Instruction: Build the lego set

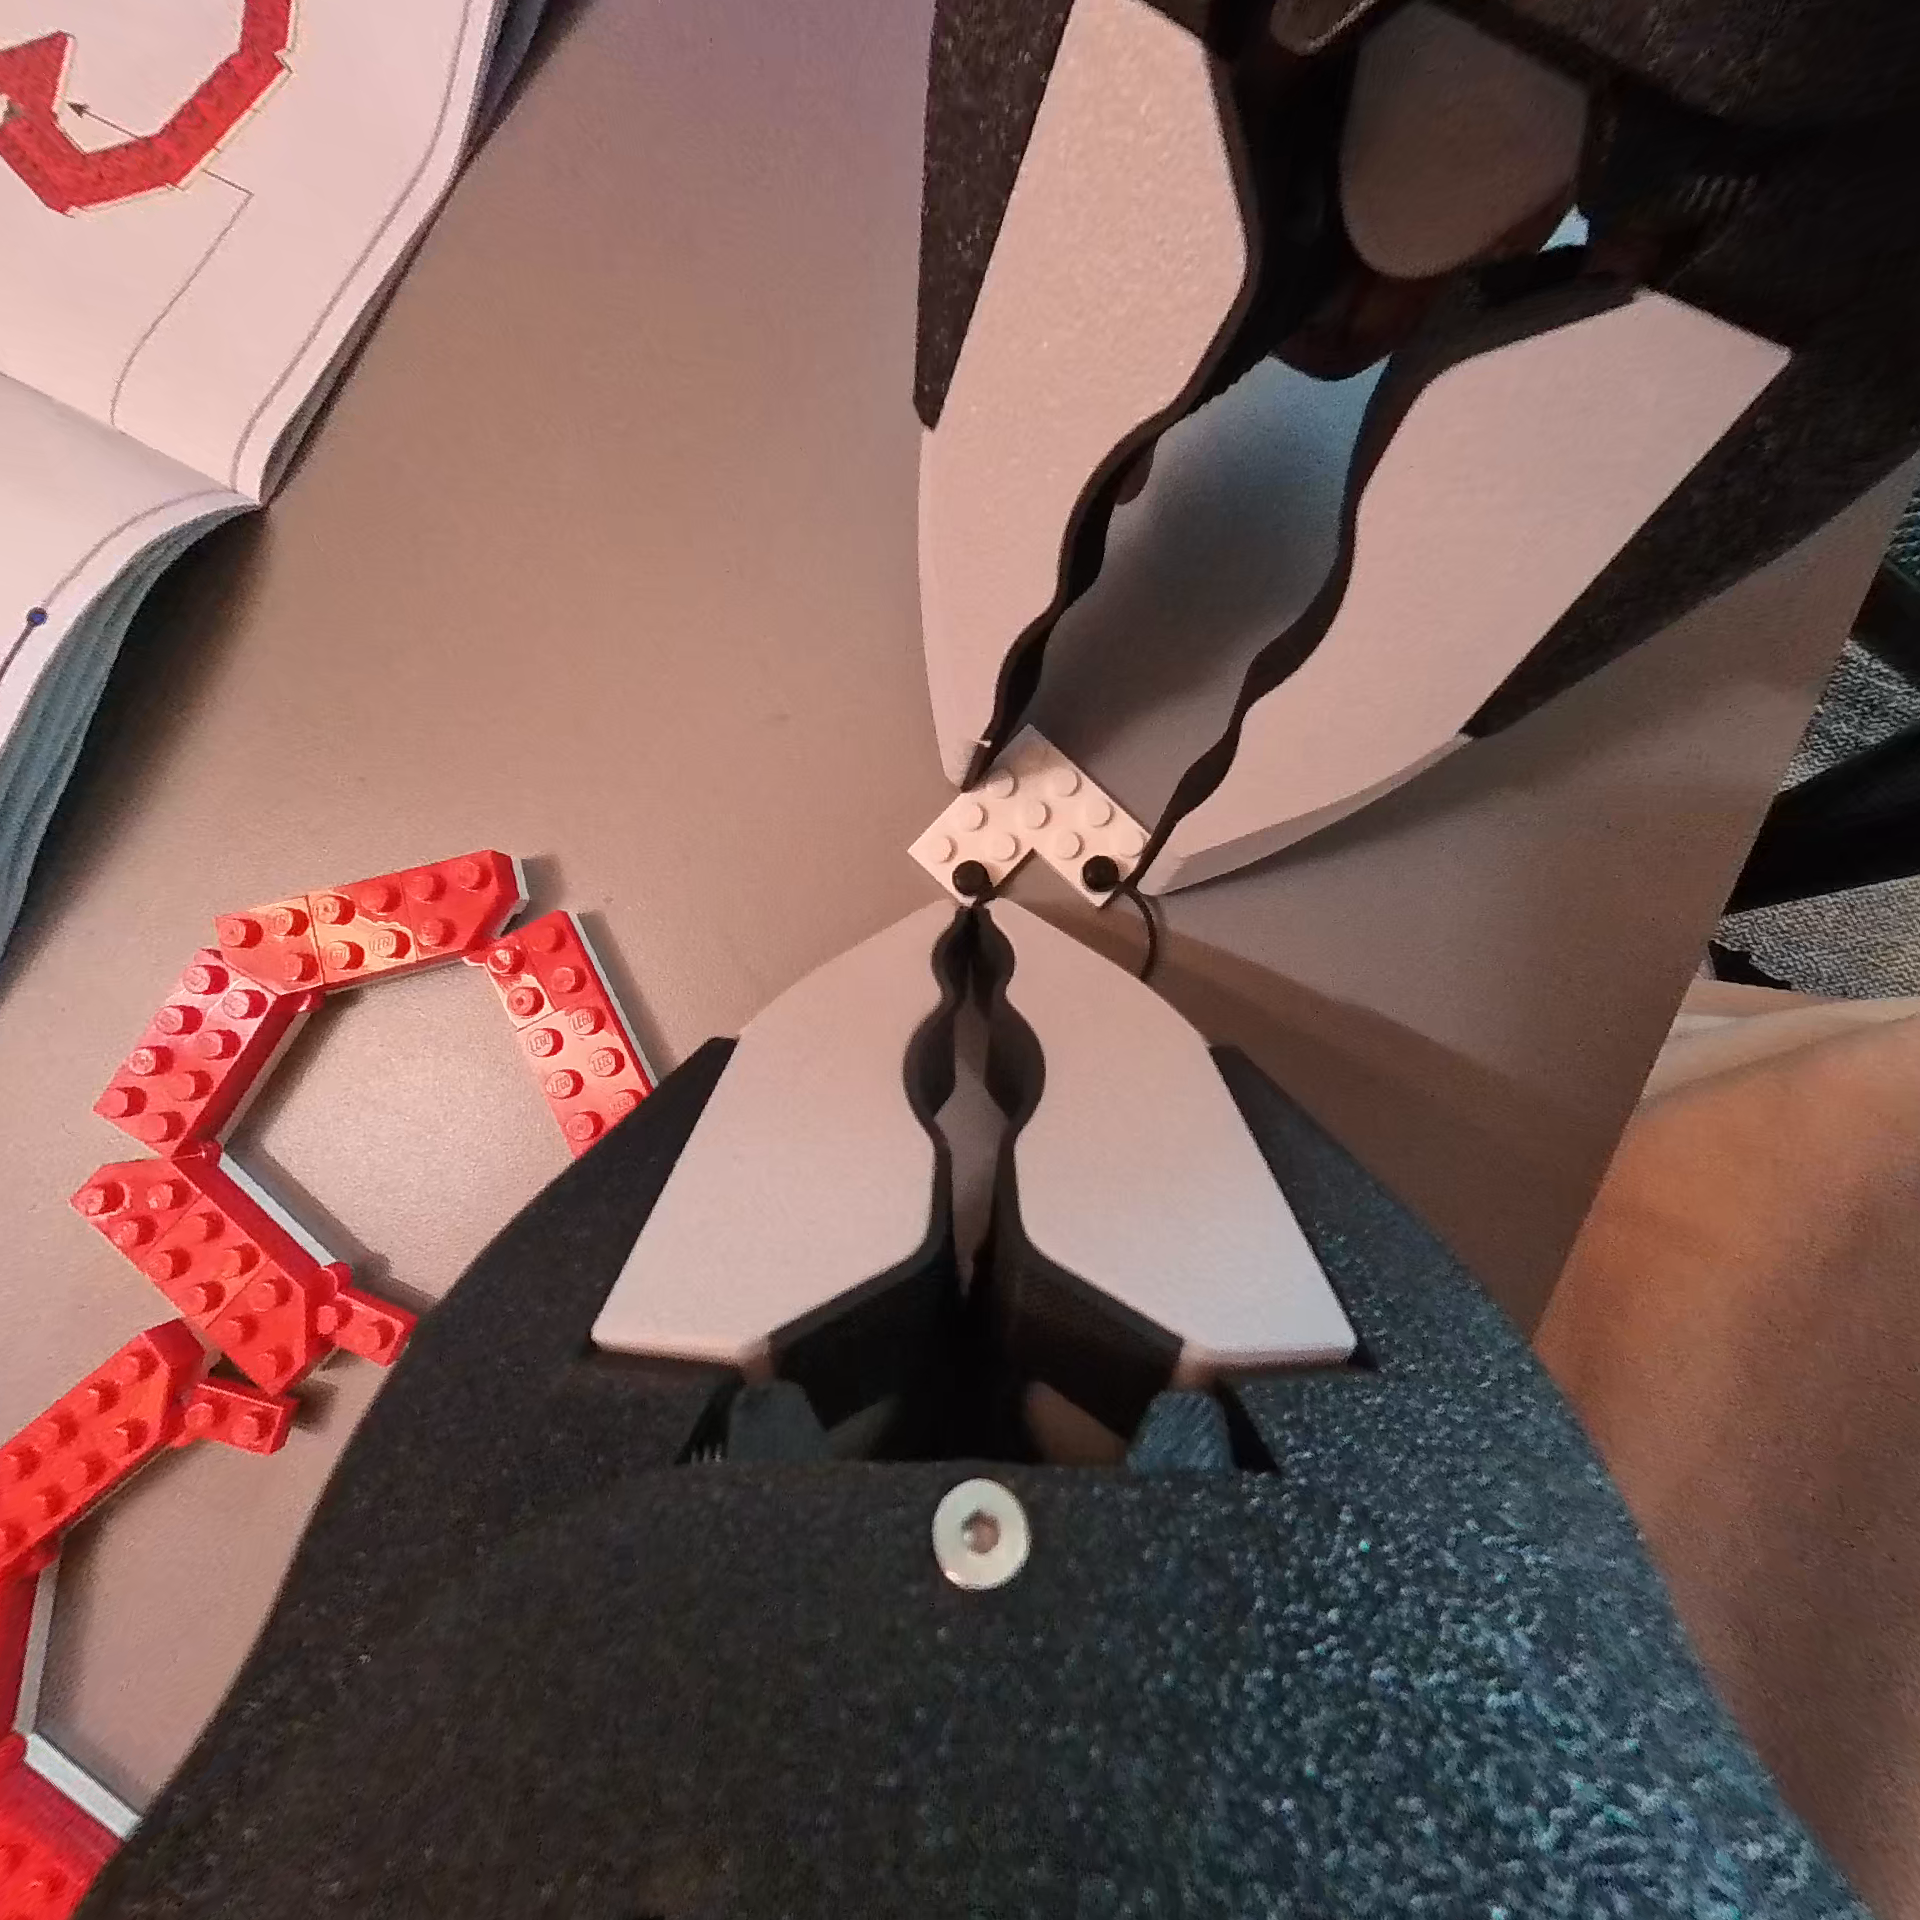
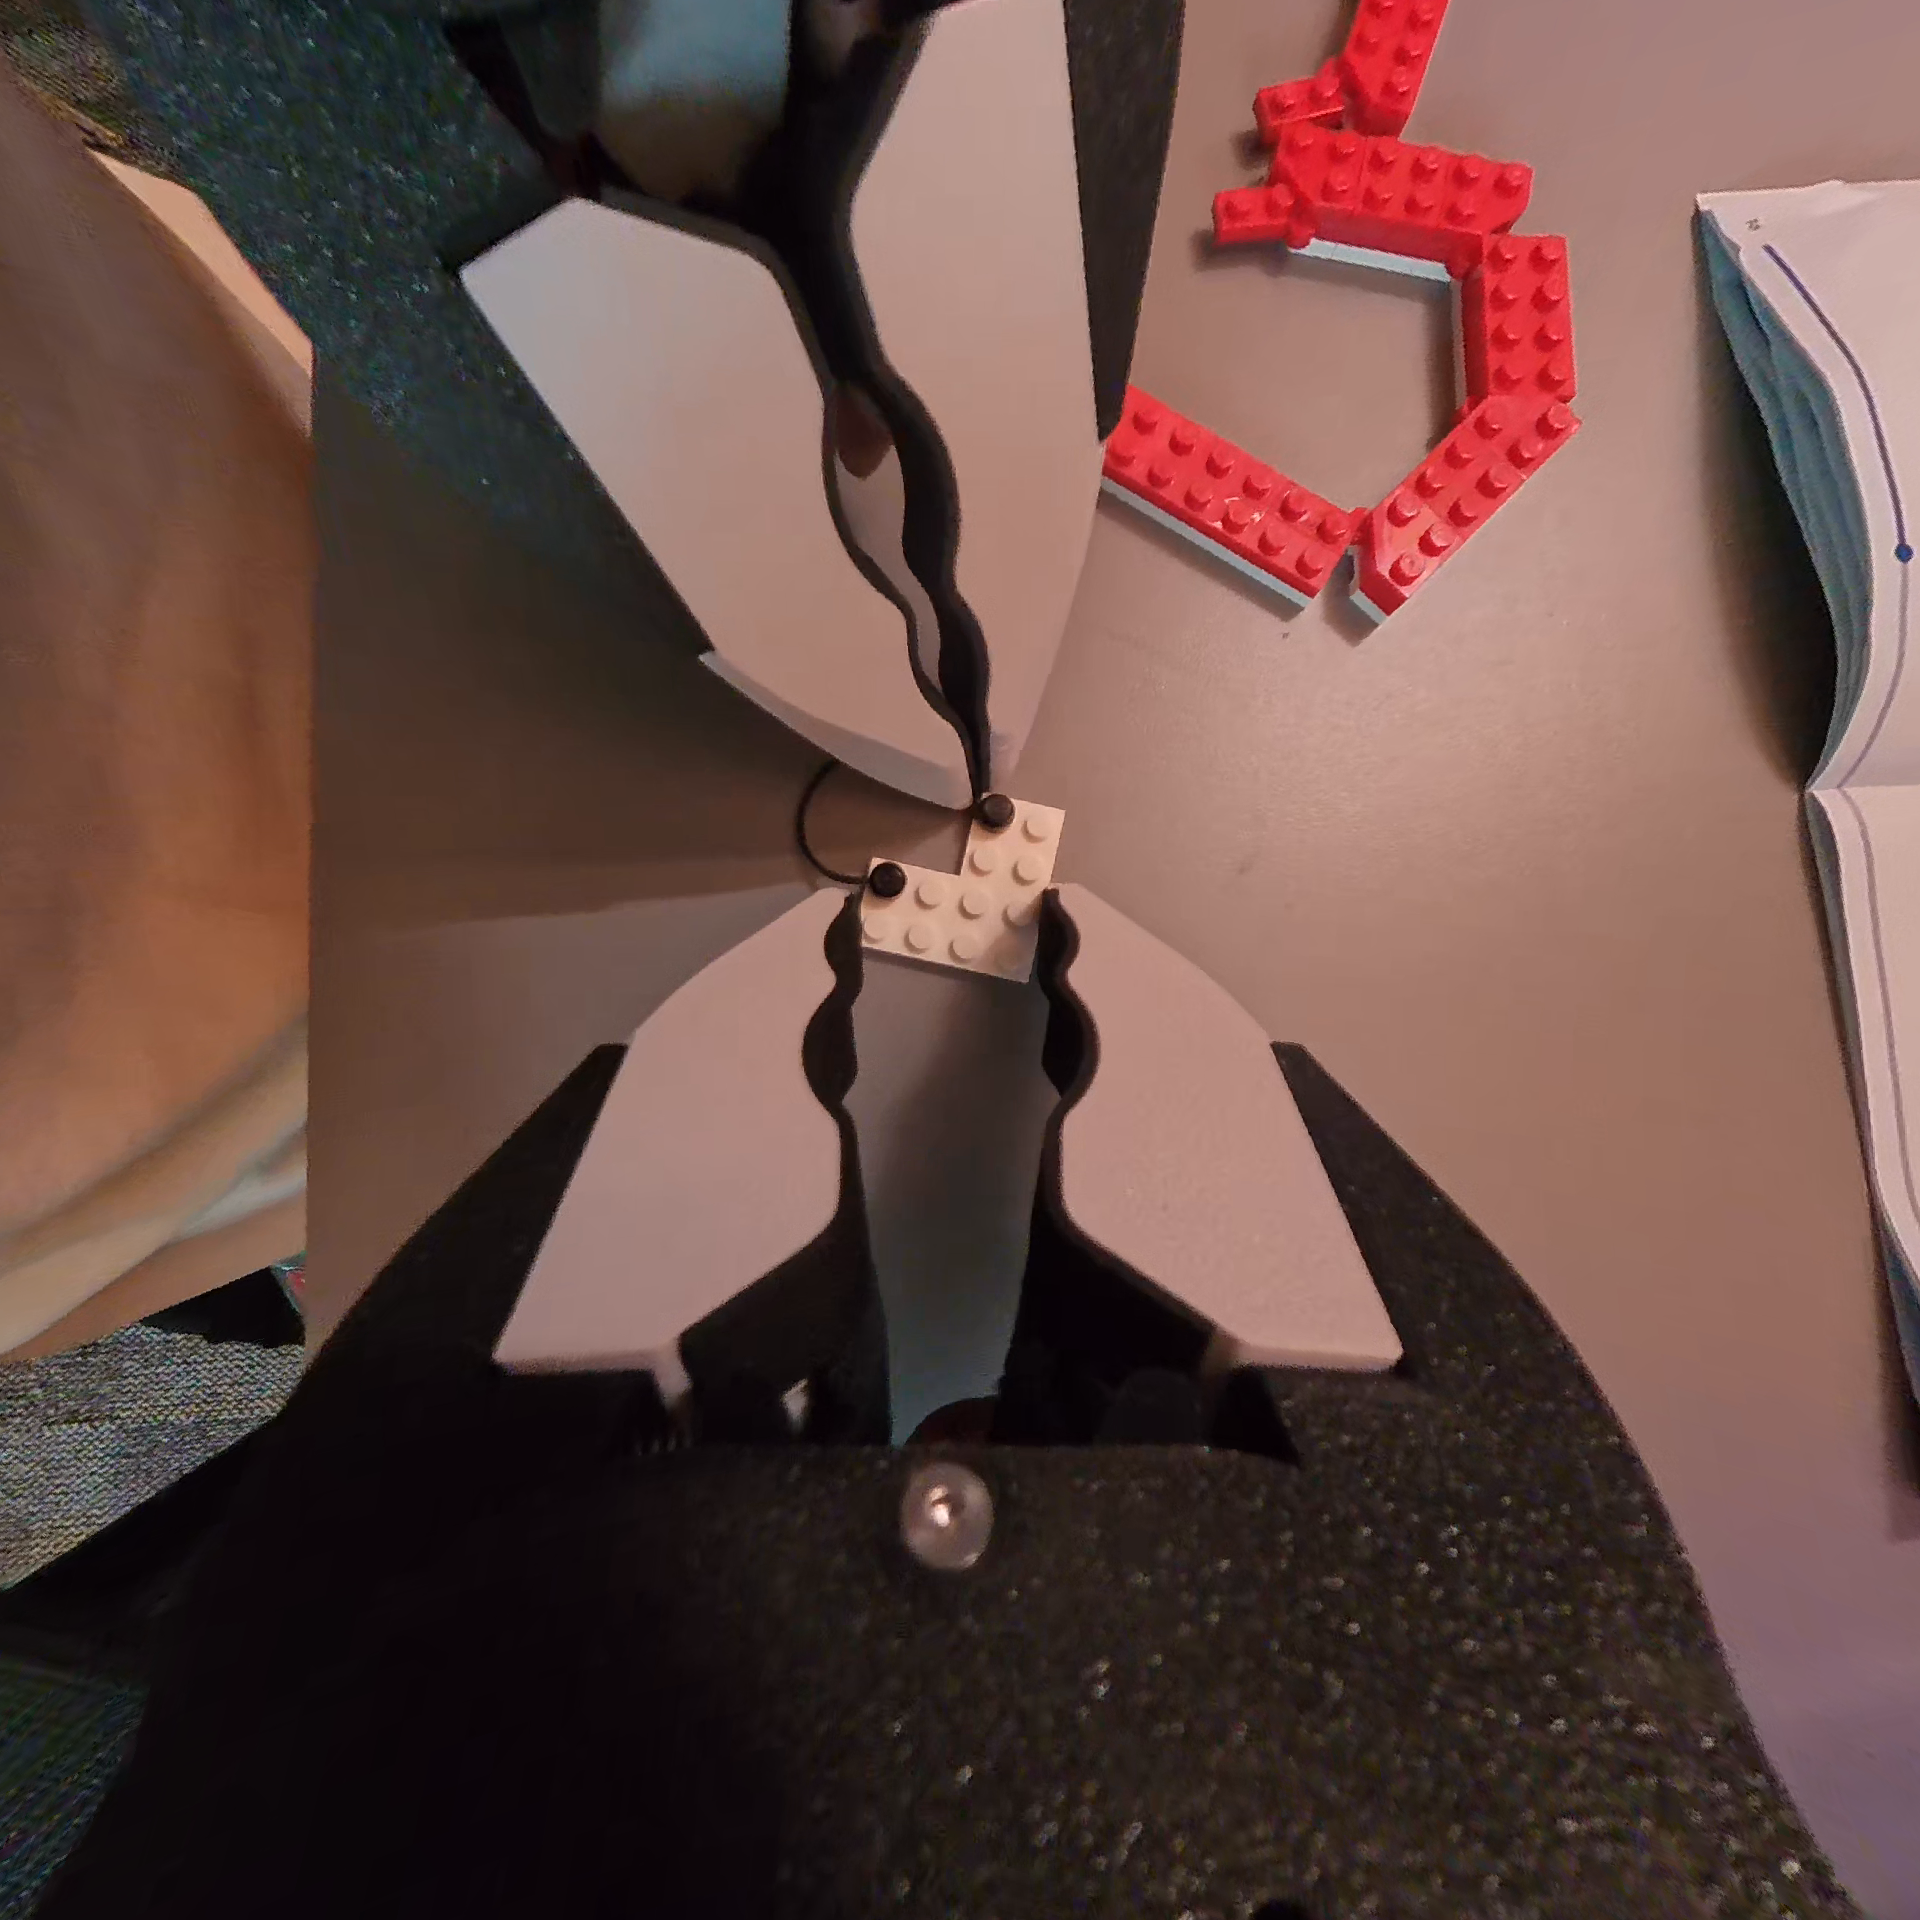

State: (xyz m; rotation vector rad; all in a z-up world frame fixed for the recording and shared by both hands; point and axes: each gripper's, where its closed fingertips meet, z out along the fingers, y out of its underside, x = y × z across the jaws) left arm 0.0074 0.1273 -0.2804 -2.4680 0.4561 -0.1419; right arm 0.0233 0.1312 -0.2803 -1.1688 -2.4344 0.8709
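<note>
A white L-shaped plate (image 1: 1039,816) (image 2: 971,899) is held just above the grey table. My right gripper (image 2: 951,909) is shut on it, one finger on each side; in the left wrist view it (image 1: 1075,800) comes in from the top. Two black round knobs (image 1: 1101,871) (image 2: 888,881) joined by a thin black string (image 1: 1146,935) sit on the plate's two ends. My left gripper (image 1: 971,912) is shut, its tips touching the other knob (image 2: 997,808). I cannot tell if it pinches the knob.
A red brick ring assembly (image 1: 208,1049) (image 2: 1496,343) lies on the table (image 1: 644,623) beside the grippers. An open instruction booklet (image 1: 208,291) (image 2: 1860,935) lies beyond it. A person's limb (image 1: 1766,1299) (image 2: 135,727) is at the table's near edge. Both grippers' tips are close together, under 4 cm apart.
</note>
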